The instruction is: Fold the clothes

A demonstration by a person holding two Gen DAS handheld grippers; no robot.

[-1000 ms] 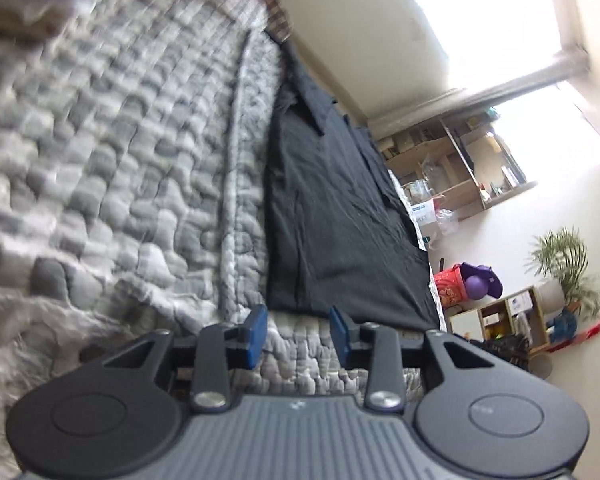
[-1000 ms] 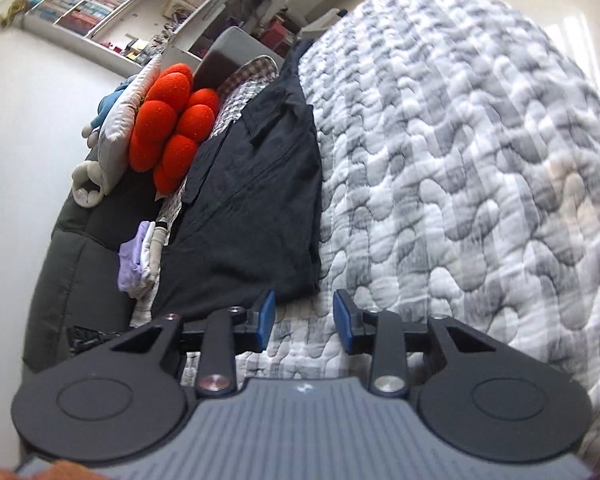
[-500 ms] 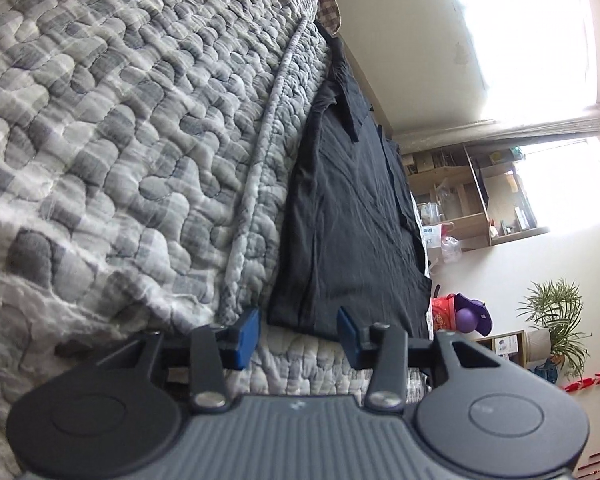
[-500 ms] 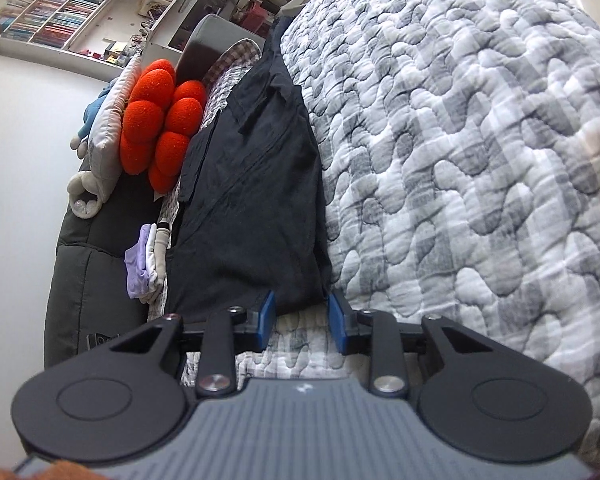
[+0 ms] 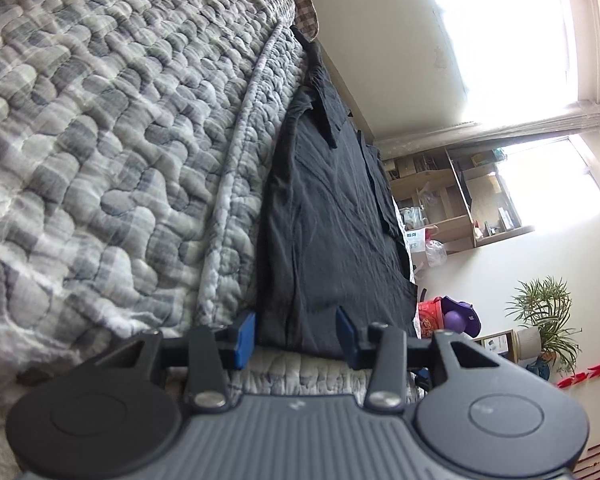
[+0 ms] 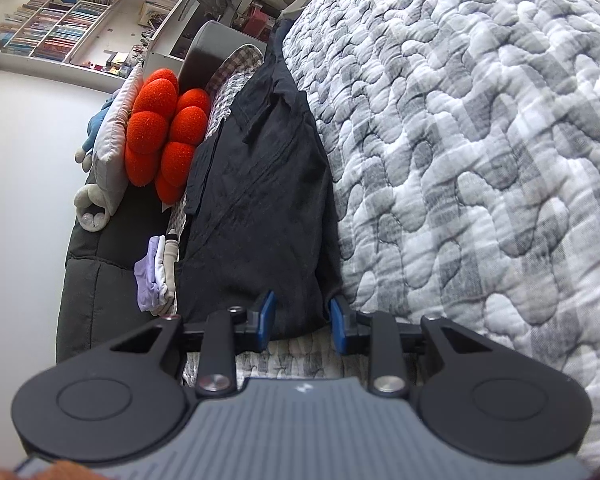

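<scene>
Both grippers now closer to black shirt hem than a second ago, grey quilt beneath, shirt flat along its edge, left gripper jaws just widened, right gripper jaws just narrowed, both straddling hem, not pinching

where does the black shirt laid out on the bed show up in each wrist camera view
Left wrist: flat black fabric shirt runs from centre to just beyond the fingertips.
Right wrist: it lies centre-left, hem at the fingertips.
Shared landmark: grey puffy quilted bedspread alongside it.
</scene>
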